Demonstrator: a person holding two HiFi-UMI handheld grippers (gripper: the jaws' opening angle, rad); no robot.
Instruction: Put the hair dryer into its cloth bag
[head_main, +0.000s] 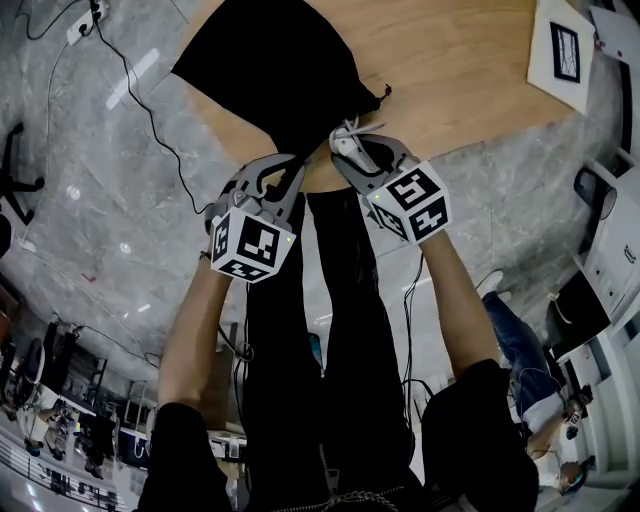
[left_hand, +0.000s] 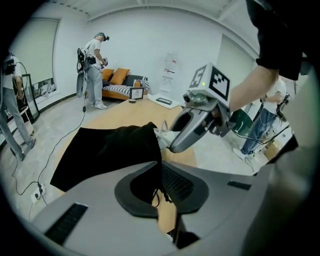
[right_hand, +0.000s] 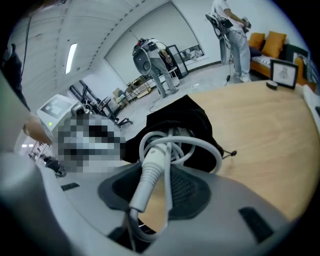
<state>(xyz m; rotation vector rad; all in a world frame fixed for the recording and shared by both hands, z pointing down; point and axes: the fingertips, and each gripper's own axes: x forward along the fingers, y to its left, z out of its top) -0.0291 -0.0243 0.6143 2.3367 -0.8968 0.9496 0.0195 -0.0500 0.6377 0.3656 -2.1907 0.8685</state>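
The left gripper (head_main: 290, 165) is squeezed almost all the way closed. Its two jaws pinch a fold of the black bag (head_main: 270, 70) at the bag's open end. In the left gripper view, the left gripper (left_hand: 160, 182) has the black cloth (left_hand: 105, 150) caught between its dark pads, and a thin black string hangs down there. The rest of the bag spreads out ahead of this gripper and a bit to its left, flat on the round wooden table (head_main: 450, 70).

The right gripper (head_main: 345, 142) is just beside the left one, on its right, at the same open end of the bag. Its jaws are partly apart, with the thick end of the hair dryer's white cord (right_hand: 150, 170) between them. In the right gripper view, the right gripper (right_hand: 160, 185) grips this thick end, and it runs straight out along the jaws. Just past the tips, the cord curls into loops right at the mouth of the bag (right_hand: 195, 120). The body of the hair dryer does not show, only the cord that leads into the bag.

The bag lies in front of both grippers. Far off to the right of the right gripper, a white card (head_main: 565, 50) with a black square lies on the table.
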